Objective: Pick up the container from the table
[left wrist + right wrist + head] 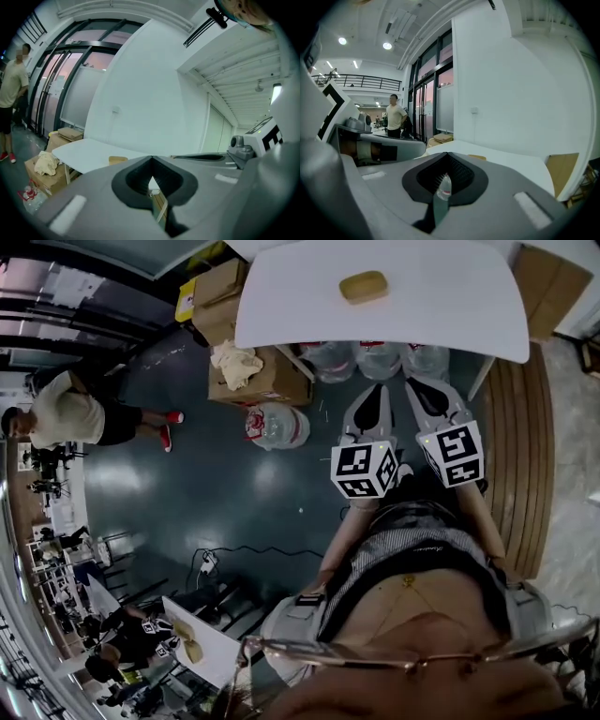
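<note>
Both closed: left tongs [151,158], right tongs [447,154].

White flat table top [422,306]: smooth, matt. Tan oval container [364,286] on it: dull finish, material unclear. Brown boxes [272,381] left of table: plain cardboard, rough-ish, no sheen. Cream crumpled rag [234,362] on one: soft cloth. Clear water bottles [379,357] under table's near edge: glossy plastic. Dark floor [234,493]: smooth, glossy, w/ light reflections. Slatted strip [520,456] at right: wood, matt. Left gripper [378,388] & right gripper [418,382]: grey matt plastic shells, black ribbed pads [136,178], rubbery-looking.
</note>
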Demonstrator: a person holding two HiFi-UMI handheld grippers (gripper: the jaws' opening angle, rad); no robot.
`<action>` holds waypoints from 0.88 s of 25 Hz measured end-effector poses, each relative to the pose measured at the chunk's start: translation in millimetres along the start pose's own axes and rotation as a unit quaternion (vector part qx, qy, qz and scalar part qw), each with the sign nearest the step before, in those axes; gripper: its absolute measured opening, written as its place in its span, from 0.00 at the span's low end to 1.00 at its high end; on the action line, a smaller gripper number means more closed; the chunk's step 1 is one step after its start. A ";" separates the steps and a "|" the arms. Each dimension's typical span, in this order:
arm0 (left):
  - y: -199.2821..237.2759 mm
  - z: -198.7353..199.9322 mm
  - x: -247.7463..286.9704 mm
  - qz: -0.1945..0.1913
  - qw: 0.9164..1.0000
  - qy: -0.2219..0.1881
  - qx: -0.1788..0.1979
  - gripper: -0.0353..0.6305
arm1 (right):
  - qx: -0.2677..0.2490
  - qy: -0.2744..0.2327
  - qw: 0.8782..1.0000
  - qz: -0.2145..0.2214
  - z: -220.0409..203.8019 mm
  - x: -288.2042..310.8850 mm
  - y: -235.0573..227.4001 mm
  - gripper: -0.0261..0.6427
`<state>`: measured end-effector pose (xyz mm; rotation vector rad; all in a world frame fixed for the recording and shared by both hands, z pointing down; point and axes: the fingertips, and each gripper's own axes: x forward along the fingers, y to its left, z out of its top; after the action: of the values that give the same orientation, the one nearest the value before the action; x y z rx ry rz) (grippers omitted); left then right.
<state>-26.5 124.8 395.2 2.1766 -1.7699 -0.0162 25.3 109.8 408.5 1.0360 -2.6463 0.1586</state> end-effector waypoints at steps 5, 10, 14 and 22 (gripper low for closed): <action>17.5 1.6 10.2 -0.001 1.000 0.009 -0.008 0.05 | 0.002 0.007 1.000 -0.006 3.7 19.7 -3.5 0.08; 33.4 8.0 19.2 0.004 1.000 0.011 -0.015 0.05 | -0.001 0.016 1.000 0.003 10.9 39.4 -3.6 0.08; 48.5 14.2 33.2 0.012 1.000 0.010 -0.020 0.05 | -0.005 0.020 1.000 0.015 15.9 60.7 -6.8 0.08; 81.5 31.5 84.7 0.037 0.999 0.013 -0.024 0.05 | -0.013 0.024 0.999 0.036 35.4 115.7 -36.4 0.08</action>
<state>-91.6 22.4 403.8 2.0681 -1.8161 -0.0132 -38.9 1.0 410.6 0.9172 -2.6364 0.1612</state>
